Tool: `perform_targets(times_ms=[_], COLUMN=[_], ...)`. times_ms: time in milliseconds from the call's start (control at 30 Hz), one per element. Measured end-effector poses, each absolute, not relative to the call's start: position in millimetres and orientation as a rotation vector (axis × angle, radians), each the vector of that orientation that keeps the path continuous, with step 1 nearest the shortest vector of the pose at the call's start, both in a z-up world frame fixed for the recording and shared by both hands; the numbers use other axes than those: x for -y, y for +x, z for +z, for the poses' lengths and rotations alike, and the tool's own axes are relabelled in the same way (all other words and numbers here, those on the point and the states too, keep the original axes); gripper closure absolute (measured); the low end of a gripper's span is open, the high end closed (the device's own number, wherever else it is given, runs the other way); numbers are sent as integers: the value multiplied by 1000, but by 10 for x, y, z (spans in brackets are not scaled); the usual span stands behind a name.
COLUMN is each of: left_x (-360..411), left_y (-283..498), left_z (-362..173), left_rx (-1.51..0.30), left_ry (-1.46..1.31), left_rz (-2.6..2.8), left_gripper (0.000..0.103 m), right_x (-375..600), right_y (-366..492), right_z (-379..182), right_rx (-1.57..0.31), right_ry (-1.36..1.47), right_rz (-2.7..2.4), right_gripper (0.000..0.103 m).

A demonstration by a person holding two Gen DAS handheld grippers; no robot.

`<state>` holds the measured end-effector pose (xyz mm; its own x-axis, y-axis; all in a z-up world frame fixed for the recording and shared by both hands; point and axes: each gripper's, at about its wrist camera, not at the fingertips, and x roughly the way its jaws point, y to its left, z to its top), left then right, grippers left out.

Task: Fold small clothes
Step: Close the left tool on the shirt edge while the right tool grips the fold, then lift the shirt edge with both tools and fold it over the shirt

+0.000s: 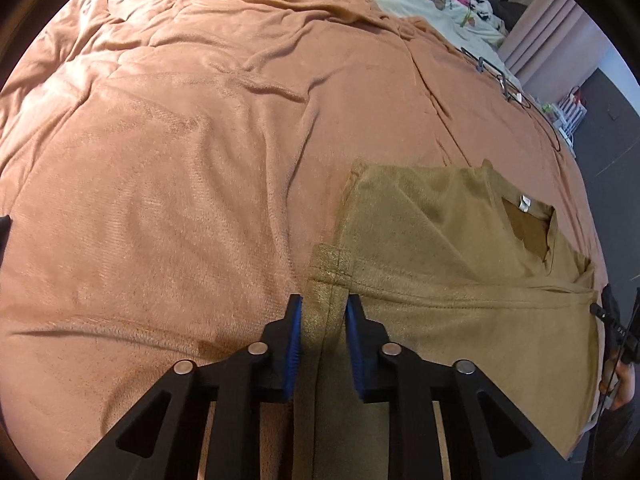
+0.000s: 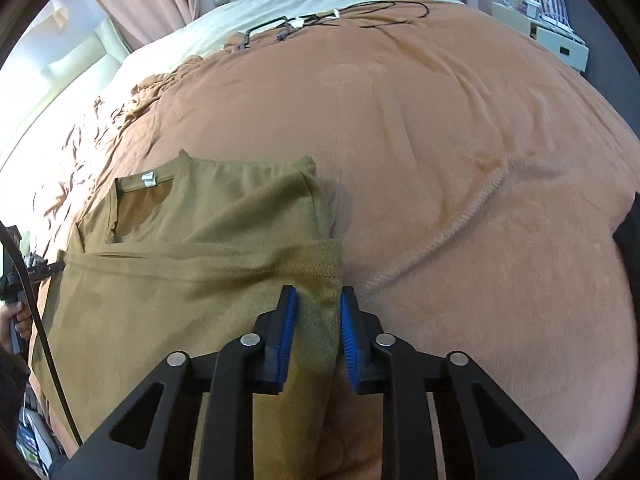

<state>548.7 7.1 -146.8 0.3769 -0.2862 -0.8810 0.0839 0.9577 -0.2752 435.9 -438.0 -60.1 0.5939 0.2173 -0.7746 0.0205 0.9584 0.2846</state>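
A bed point(image 2: 460, 128) fills both views, covered by a wrinkled brown blanket point(image 1: 180, 160) with a pale printed sheet point(image 2: 280, 4) showing at its far end. On the blanket lies an olive-brown T-shirt point(image 1: 460, 260), its bottom part folded up over the chest and its neck opening with a white label point(image 2: 149, 178) pointing away. The left gripper point(image 1: 323, 312) has its blue-padded jaws parted around the shirt's left folded edge, cloth between the pads. The right gripper point(image 2: 318, 302) likewise straddles the right folded edge with jaws apart. Black cables point(image 2: 360, 16) lie near the sheet. A hand point(image 2: 16, 320) shows at the frame edge.
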Motion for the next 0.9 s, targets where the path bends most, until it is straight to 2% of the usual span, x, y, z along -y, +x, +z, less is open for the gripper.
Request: perform_targets(times_ms=[200, 267, 300, 400, 900], left_x=[-7, -21, -33, -50, -52], left_y=[5479, 5472, 5463, 5431, 5196], left_z=[-1418, -1384, -1363, -1273, -728], left_rx=[-1153, -1144, -1137, -1108, -977], left_ry=[-192, -199, -202, -205, -192], left_rz=[-222, -205, -196, -190, -213], left_gripper=[95, 96, 97, 98, 100], right_x=[4395, 4400, 4388, 4336, 4163], right_y=[4453, 4438, 4422, 4343, 3943], right_z=[-692, -652, -623, -525, -54], right_rx=[-964, -944, -936, -910, -820], right_ry=[296, 274, 256, 226, 165], right_rz=[134, 115, 103, 82, 38], right_gripper=[84, 86, 97, 102, 103])
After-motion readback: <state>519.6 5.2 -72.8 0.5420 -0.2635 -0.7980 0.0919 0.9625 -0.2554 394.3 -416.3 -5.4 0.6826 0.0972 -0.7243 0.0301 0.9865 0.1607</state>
